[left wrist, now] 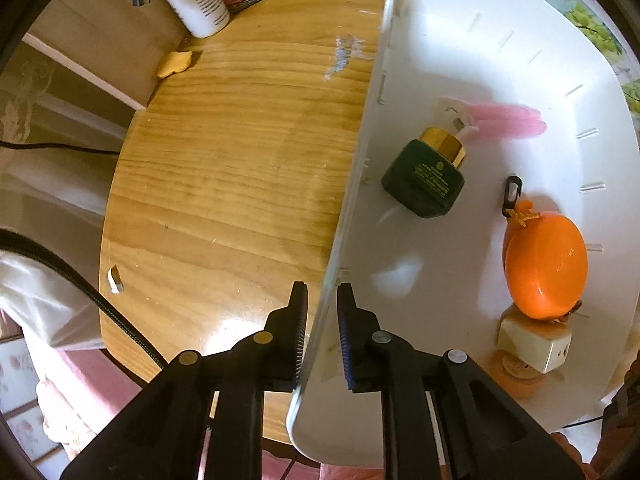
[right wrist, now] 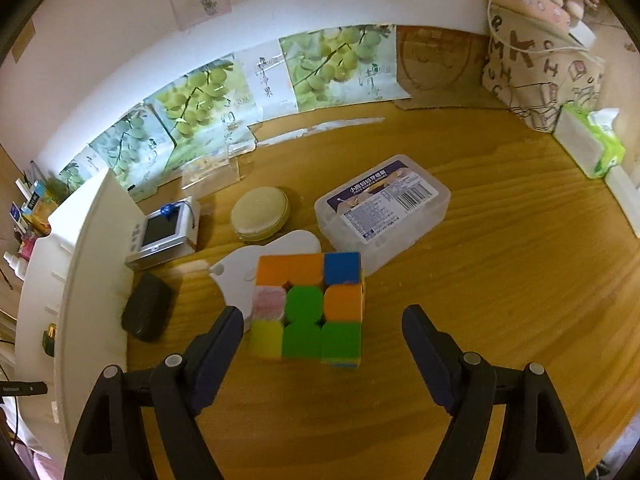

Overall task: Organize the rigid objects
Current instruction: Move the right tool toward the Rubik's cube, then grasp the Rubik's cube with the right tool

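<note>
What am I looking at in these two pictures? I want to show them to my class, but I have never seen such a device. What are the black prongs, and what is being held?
There is no robot here: a person holds a two-finger gripper in each hand, with a camera on each looking forward along its fingers. In the left camera's picture, the left gripper pinches the wall of a white bin. Inside lie a green bottle, an orange case and a small white cube. In the right camera's picture, the right gripper is open and holds nothing; a puzzle cube sits just ahead on the wooden table, with a clear plastic box behind it.
</note>
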`<state>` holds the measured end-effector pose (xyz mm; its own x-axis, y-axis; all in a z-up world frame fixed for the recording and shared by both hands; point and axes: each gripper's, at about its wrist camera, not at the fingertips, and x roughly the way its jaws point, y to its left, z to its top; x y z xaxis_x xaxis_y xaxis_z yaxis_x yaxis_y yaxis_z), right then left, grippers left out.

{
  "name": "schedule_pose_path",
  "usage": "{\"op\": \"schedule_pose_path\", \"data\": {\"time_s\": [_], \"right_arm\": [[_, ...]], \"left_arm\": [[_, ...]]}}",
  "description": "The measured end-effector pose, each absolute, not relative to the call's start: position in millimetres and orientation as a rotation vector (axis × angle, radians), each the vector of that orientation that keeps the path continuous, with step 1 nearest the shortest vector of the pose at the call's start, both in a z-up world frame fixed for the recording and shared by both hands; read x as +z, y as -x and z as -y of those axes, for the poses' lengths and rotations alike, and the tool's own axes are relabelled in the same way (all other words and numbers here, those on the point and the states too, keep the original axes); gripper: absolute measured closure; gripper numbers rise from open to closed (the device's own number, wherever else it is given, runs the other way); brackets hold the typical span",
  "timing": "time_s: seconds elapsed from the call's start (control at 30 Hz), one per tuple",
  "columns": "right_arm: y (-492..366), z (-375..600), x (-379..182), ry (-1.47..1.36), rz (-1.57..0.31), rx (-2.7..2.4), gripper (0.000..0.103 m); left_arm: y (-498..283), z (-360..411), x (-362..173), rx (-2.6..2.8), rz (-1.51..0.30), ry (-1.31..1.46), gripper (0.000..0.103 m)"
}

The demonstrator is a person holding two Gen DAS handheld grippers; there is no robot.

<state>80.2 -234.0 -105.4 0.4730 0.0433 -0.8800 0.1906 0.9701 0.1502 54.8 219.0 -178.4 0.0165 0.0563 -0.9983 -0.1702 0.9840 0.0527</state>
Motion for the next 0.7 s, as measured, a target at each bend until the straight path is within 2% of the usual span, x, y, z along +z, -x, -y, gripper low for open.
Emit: {"op": "schedule_pose_path", "data": {"time_s": [0.2,0.27,0.33,0.7], "right_arm": [[-94.6,236.8,-116.3,-0.225,-1.086,-0.060,0.021],[-97.7,235.9,-119.4,-0.220,-1.092,-0.035,0.031],[-99.3,234.0,-120.7,-0.221,-1.096,-0.009,0.037],[-99.9,229.5,-118.5,-0.195,-1.101,0.014,0.041]], "left_arm": [[-58.9,-212.1,-184.4,0.223,-1.562,0.061,0.084],[-59.6,-208.6,-185.1,0.234,-1.563,0.058,0.084],[-62.3,-212.1,-184.9,0.243,-1.565,0.073,0.084],[-58.2,-220.3,-185.5,0.231,-1.567,0.074,0.085]]}}
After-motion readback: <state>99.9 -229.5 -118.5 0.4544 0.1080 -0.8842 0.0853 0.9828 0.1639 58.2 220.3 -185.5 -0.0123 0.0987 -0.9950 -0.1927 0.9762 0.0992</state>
